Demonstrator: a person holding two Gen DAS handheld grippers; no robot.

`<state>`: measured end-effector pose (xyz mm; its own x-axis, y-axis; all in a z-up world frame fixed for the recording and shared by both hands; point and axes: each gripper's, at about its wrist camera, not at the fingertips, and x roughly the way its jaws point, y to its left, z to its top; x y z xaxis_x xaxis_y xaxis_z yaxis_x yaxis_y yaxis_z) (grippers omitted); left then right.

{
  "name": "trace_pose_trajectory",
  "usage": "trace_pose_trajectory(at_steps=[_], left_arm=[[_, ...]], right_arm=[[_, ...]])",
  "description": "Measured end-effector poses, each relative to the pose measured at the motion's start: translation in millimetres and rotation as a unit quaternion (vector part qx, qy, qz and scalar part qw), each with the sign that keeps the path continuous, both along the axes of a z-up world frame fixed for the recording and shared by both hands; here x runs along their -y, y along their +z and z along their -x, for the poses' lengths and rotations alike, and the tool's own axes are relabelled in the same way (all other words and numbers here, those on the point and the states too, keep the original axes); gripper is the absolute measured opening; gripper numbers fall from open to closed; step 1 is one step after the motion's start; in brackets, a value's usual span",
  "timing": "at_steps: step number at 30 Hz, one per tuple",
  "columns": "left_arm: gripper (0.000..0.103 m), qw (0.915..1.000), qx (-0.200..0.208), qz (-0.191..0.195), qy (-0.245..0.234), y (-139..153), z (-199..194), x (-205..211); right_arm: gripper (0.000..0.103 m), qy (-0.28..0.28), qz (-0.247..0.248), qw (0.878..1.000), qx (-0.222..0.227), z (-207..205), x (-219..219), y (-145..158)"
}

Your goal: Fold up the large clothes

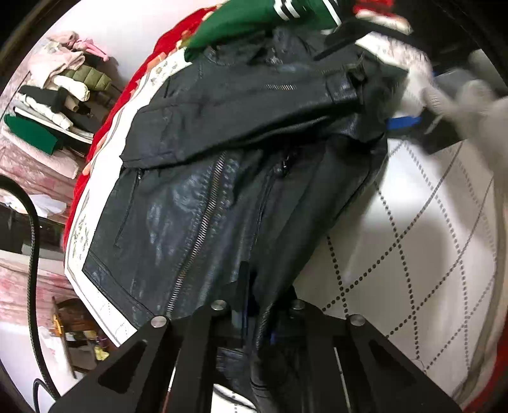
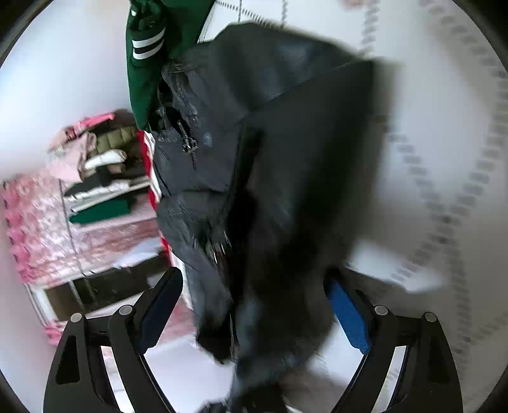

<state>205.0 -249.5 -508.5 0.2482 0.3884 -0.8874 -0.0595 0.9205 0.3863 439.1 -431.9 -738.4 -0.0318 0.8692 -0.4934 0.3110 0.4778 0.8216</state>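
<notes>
We see a black leather jacket with silver zippers (image 1: 222, 178) spread across the middle of a white quilted bedspread with a dotted diamond pattern (image 1: 412, 254); one sleeve is folded across its chest from nine o'clock towards three o'clock. In the left wrist view the left gripper (image 1: 254, 317) sits at six o'clock with its fingers clenched on the jacket's hem, the dark leather bunched between them. At two o'clock in that view a hand in a pale grey glove (image 1: 438, 92) holds the right gripper (image 1: 403, 122), one blue pad showing just beside the jacket's shoulder; this part is blurred.

In the right wrist view the right gripper (image 2: 254, 317) has its fingers (image 2: 347, 314) released and spread wide; the jacket (image 2: 270, 159) hangs in blur between them, and we cannot see either pad pressing on it.

A green garment with white stripes (image 1: 254, 19) lies at twelve o'clock, touching the jacket's collar. A red blanket with a white patterned border (image 1: 133, 95) lies under the jacket towards ten o'clock. Further off at nine o'clock, a stack of folded clothes in pink, olive, white, black and green (image 1: 57, 95) rests on a pink floral cover (image 2: 47, 222)
</notes>
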Motion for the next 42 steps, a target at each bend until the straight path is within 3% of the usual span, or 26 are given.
trace_pose_trajectory(at_steps=[2, 4, 8, 14, 20, 24, 27, 28, 30, 32, 33, 36, 39, 42], left_arm=[[0.005, 0.9999, 0.010, 0.010, -0.001, 11.3, 1.3, -3.3], [0.005, 0.9994, 0.019, 0.027, -0.004, 24.0, 0.6, -7.9], [0.004, 0.9974, 0.034, 0.064, -0.002, 52.3, 2.6, -28.2], [0.006, 0.9881, 0.052, 0.142, 0.027, 101.1, 2.3, -98.8], [0.011, 0.9713, 0.060, 0.213, 0.087, 113.4, -12.0, -197.5], [0.018, 0.9604, 0.062, 0.236, 0.135, 97.1, -18.7, -261.6], [0.025, 0.9467, 0.064, 0.255, 0.186, 78.1, -18.0, -307.9], [0.026, 0.9370, 0.063, 0.270, 0.212, 68.4, -16.3, -327.8], [0.042, 0.9277, 0.056, 0.271, 0.250, 55.2, -11.9, -352.7], [0.063, 0.9201, 0.058, 0.272, 0.276, 49.7, -5.0, -371.2], [0.070, 0.9167, 0.060, 0.273, 0.286, 49.2, -1.6, -378.2], [0.073, 0.9104, 0.065, 0.278, 0.300, 51.6, 5.7, -392.7], [0.077, 0.9127, 0.070, 0.279, 0.290, 56.7, -2.1, -388.9], [0.077, 0.9226, 0.071, 0.272, 0.264, 56.5, -18.4, -375.6]], right_arm=[[0.033, -0.007, 0.012, 1.000, 0.001, -4.4, -9.7, 4.0], [0.026, -0.012, 0.044, 0.999, -0.001, -6.1, -19.7, 11.8], [0.022, -0.007, 0.088, 0.996, 0.031, -4.1, -35.6, 62.5], [0.021, 0.033, 0.171, 0.982, 0.080, -5.8, -91.9, 158.4], [0.021, 0.091, 0.246, 0.958, 0.117, -22.1, -196.1, 208.6], [0.022, 0.122, 0.275, 0.947, 0.114, -40.5, -282.5, 200.8], [0.029, 0.150, 0.299, 0.936, 0.106, -51.4, -343.1, 180.2], [0.032, 0.164, 0.305, 0.933, 0.098, -54.5, -365.8, 169.4], [0.037, 0.194, 0.318, 0.923, 0.094, -57.0, -399.3, 152.4], [0.054, 0.231, 0.322, 0.914, 0.091, -57.8, -431.2, 136.3], [0.054, 0.241, 0.314, 0.914, 0.091, -58.3, -440.6, 133.1], [0.065, 0.254, 0.233, 0.934, 0.097, -58.1, -453.9, 140.0], [0.065, 0.218, 0.183, 0.950, 0.126, -63.7, -424.4, 169.1], [0.065, 0.154, 0.198, 0.959, 0.131, -71.7, -367.2, 183.1]])
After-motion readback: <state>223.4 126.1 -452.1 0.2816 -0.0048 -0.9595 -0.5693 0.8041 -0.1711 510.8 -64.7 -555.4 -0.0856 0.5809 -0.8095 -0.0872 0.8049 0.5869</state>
